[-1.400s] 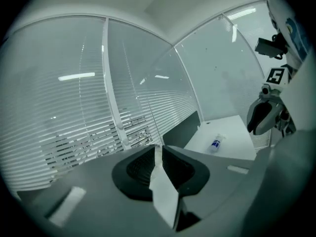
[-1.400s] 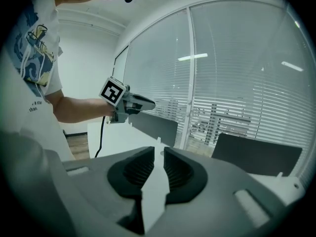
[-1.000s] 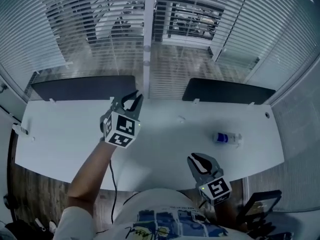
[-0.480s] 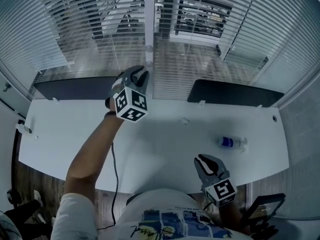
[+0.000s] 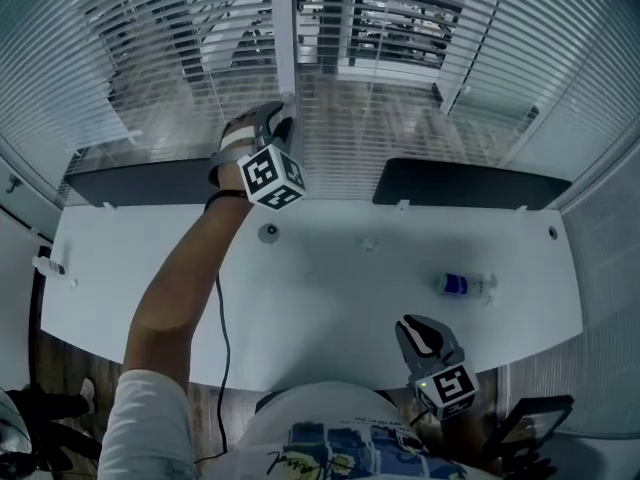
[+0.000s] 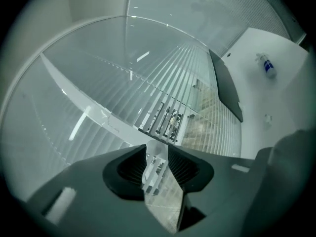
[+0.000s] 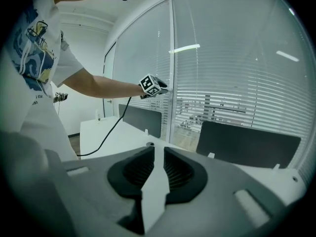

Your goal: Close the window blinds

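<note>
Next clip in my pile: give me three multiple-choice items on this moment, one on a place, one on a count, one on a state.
1. Where is the bottle?
A. on the white desk, to the person's right
B. on the floor
C. on the window ledge

2. How many dark panels stand along the desk's far edge?
A. one
B. two
C. four

3. How are the blinds straight ahead set?
A. slats tilted open
B. slats shut tight
C. pulled all the way up

Key:
1 A: the bottle lies on the desk's right half.
2 B: one panel stands at the left and one at the right.
3 A: the outside shows between the slats.
</note>
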`<action>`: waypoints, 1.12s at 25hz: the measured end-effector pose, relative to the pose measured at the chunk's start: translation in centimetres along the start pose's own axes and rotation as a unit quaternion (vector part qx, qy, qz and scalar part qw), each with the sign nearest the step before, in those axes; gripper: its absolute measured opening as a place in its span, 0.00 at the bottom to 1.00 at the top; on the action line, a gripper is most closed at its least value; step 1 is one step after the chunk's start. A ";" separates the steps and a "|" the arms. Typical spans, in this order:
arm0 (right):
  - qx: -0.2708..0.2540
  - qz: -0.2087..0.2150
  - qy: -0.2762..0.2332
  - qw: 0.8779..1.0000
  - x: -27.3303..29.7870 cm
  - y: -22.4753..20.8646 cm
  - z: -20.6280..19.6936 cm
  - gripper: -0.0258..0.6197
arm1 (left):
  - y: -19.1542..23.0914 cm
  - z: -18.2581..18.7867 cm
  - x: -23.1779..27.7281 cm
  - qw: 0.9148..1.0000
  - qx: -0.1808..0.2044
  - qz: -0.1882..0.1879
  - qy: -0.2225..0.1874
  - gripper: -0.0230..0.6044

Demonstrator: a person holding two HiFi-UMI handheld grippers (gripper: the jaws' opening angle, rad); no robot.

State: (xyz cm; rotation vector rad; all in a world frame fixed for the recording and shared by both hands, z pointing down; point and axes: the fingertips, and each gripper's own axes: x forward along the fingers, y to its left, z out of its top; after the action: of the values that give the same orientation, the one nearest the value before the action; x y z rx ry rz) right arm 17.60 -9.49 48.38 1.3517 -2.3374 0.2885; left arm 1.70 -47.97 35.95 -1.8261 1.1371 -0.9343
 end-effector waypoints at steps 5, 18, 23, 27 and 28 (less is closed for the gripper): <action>0.010 -0.004 0.004 1.000 -0.1 -0.7 -0.5 0.11 | -0.1 -0.1 2.3 0.997 0.071 0.011 0.014 0.25; 0.012 -0.021 -0.001 1.000 -0.2 -1.6 -0.5 0.11 | 0.5 -0.8 3.9 0.989 0.141 0.024 0.031 0.23; 0.011 -0.021 0.005 1.000 0.1 -1.7 -0.7 0.11 | 0.9 -0.4 3.7 0.997 0.070 0.027 0.018 0.24; 0.014 -0.019 0.006 1.000 0.4 -1.7 -0.7 0.11 | 1.4 -0.4 3.5 0.999 -0.030 0.035 0.014 0.24; 0.015 -0.019 0.006 1.000 0.4 -1.7 -0.7 0.11 | 1.5 -0.5 3.4 0.997 -0.059 0.038 0.012 0.24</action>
State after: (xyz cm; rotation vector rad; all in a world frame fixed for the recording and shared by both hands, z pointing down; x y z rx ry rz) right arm 19.10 -10.39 49.16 1.4037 -2.3025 0.3206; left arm 1.88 -51.71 35.41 -1.8555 1.2922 -0.8626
